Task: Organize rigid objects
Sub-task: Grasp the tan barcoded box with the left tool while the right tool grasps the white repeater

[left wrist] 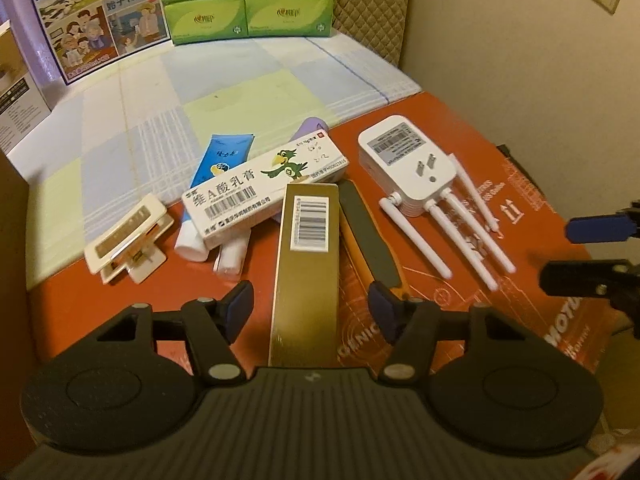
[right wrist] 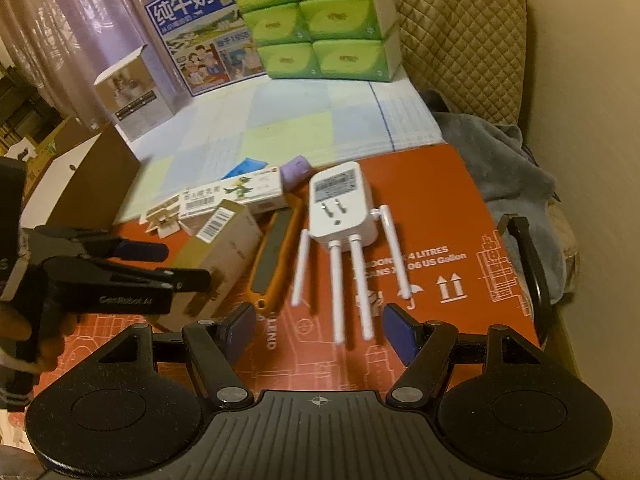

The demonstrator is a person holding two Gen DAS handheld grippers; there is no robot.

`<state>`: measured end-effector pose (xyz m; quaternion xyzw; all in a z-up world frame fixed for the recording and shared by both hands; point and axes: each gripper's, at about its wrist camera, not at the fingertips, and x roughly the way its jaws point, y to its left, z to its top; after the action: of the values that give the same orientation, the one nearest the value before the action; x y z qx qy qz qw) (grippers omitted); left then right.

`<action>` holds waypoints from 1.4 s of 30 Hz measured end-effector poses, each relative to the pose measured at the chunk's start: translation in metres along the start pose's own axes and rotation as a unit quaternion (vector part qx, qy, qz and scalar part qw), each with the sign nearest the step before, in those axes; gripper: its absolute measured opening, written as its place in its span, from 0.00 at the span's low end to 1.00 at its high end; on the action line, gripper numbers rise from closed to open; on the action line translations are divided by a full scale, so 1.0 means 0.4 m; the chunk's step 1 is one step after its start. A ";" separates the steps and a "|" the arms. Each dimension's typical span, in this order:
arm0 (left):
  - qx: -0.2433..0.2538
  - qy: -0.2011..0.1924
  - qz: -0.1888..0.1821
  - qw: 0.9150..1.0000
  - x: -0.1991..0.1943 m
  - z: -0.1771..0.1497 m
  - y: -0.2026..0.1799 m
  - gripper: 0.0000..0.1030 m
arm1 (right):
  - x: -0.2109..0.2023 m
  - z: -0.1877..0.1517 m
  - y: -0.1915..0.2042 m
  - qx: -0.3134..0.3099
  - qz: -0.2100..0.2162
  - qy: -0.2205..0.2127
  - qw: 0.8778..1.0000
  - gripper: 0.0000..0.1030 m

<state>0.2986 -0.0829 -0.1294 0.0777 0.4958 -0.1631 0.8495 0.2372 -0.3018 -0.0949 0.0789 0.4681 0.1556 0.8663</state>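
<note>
A long gold box [left wrist: 308, 276] with a barcode label lies on the red cardboard sheet [left wrist: 460, 312]. My left gripper [left wrist: 312, 310] straddles its near end, open, with both blue pads clear of the box sides. Behind it lie a white ointment box with a parrot [left wrist: 264, 188], a blue tube [left wrist: 224, 160], a cream hair clip [left wrist: 128, 236] and a dark file in an orange frame [left wrist: 368, 236]. A white plug-in router [right wrist: 340, 208] with several antennas lies ahead of my right gripper [right wrist: 320, 328], which is open around the antenna tips. The left gripper [right wrist: 186, 265] shows at the left.
Green tissue packs [left wrist: 248, 12] and a milk carton box [left wrist: 92, 28] stand at the back on a checked cloth [left wrist: 240, 92]. A small white carton [right wrist: 136, 92] stands far left. A grey cloth [right wrist: 500, 168] and a black curved handle [right wrist: 528, 272] lie at the right edge.
</note>
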 end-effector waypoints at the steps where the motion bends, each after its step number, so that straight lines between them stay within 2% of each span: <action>1: 0.000 0.002 0.003 1.000 0.011 0.005 -0.001 0.54 | 0.001 0.002 -0.005 0.000 0.000 0.001 1.000 0.65; 8: 0.001 0.016 0.018 1.000 0.060 0.021 -0.008 0.48 | 0.023 0.021 -0.041 0.001 -0.001 0.006 1.000 0.65; 9: -0.001 0.018 0.019 1.000 0.064 0.021 -0.009 0.43 | 0.027 0.024 -0.044 0.000 -0.002 0.007 1.000 0.65; 10: -0.003 0.020 0.018 1.000 0.069 0.020 -0.009 0.33 | 0.031 0.027 -0.046 -0.003 -0.002 0.007 1.000 0.65; 11: -0.005 0.022 0.019 1.000 0.073 0.018 -0.011 0.31 | 0.035 0.030 -0.047 -0.005 -0.003 0.007 1.000 0.65; 16: -0.027 0.009 0.028 0.999 0.055 -0.004 -0.007 0.30 | 0.056 0.046 -0.043 -0.024 -0.011 -0.002 1.000 0.65; 23: -0.075 -0.008 0.048 0.996 -0.018 -0.065 0.032 0.30 | 0.100 0.064 -0.009 -0.083 -0.024 -0.027 0.996 0.65; 31: -0.146 -0.017 0.105 0.984 -0.071 -0.100 0.135 0.30 | 0.167 0.100 0.009 -0.110 -0.033 -0.036 0.993 0.65; 42: -0.185 -0.022 0.148 0.971 -0.083 -0.108 0.217 0.30 | 0.253 0.137 0.031 -0.141 -0.043 -0.034 0.988 0.65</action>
<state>0.2790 0.0176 -0.1246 -0.0115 0.4812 0.0573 0.8746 0.3326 -0.2549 -0.1410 -0.0589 0.4142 0.1803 0.8902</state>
